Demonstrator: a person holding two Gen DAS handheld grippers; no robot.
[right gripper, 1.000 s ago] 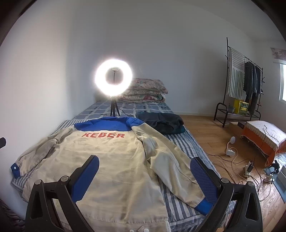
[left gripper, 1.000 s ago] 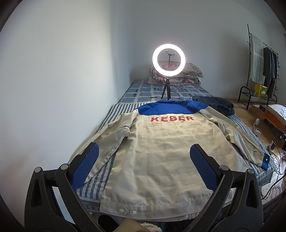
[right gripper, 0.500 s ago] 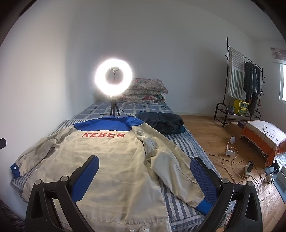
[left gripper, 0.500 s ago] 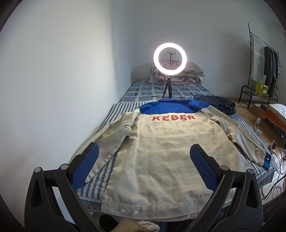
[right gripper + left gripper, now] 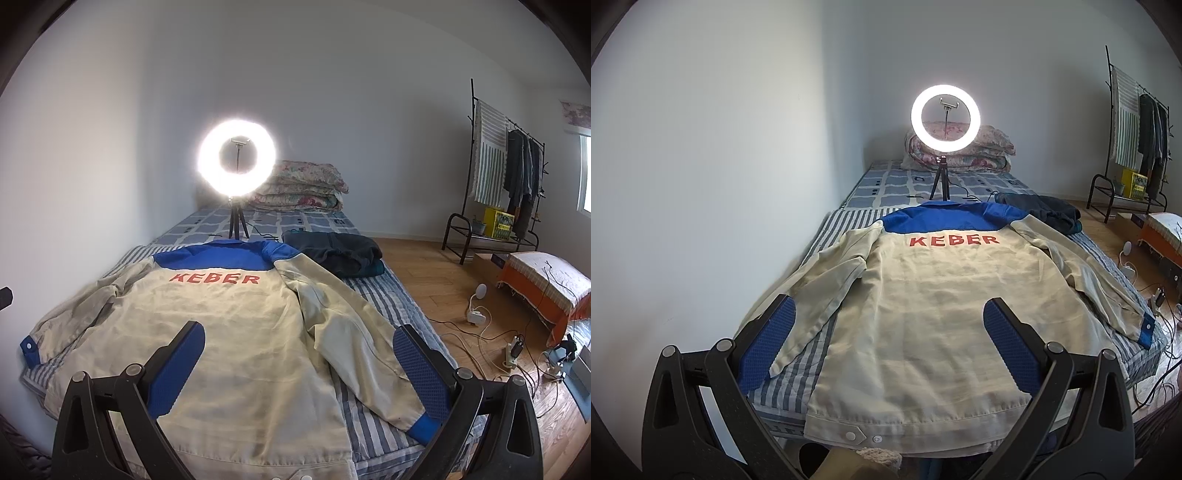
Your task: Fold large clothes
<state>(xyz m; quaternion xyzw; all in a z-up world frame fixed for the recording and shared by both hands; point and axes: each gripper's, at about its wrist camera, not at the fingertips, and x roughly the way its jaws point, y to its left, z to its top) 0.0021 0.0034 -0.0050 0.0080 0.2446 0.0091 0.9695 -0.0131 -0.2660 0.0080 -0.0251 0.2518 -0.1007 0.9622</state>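
Observation:
A large beige work jacket [image 5: 923, 314] with a blue yoke and red "KEBER" lettering lies back-up and spread flat on the striped bed [image 5: 798, 376]. It also shows in the right wrist view [image 5: 236, 332]. Its sleeves lie out to both sides with blue cuffs [image 5: 421, 428]. My left gripper [image 5: 888, 343] is open and empty, hovering above the jacket's hem. My right gripper [image 5: 299, 365] is open and empty above the jacket's right half and sleeve.
A lit ring light on a tripod [image 5: 945, 122] stands on the bed beyond the collar. A dark folded garment [image 5: 336, 254] lies right of it. Folded quilts [image 5: 306, 184] sit at the bed's head. A wall is left; cables [image 5: 495, 343] and a clothes rack [image 5: 506, 173] are right.
Both views have barely shifted; the left view drifted slightly so the jacket sits a little further right. Both grippers stay open and nothing was grasped.

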